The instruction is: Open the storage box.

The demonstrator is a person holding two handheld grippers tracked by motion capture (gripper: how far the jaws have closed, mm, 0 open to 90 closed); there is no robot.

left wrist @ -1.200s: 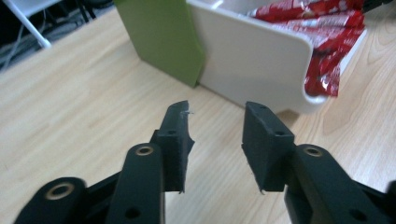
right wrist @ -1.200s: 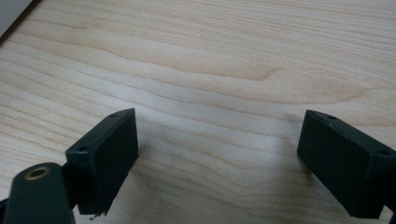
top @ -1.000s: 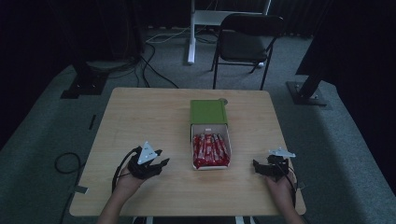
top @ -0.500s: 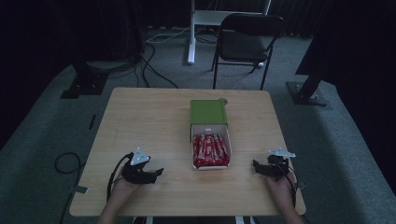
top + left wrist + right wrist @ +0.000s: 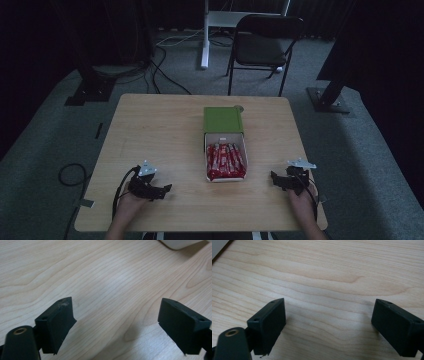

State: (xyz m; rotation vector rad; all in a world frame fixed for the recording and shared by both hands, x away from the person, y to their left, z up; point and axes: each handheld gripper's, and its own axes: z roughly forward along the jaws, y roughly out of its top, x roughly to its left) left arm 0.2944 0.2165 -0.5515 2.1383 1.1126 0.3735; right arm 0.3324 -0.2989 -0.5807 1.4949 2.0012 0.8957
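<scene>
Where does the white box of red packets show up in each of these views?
High view: white box at table centre, between the two grippers, below the green lid.
Left gripper view: its white corner at the top right edge.
Right gripper view: a white edge at the top left corner.
Shared landmark: the wooden table.

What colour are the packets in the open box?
The packets are red with small white markings, lying in the white tray of the box, which has a green sleeve. The high view shows it best.
</scene>
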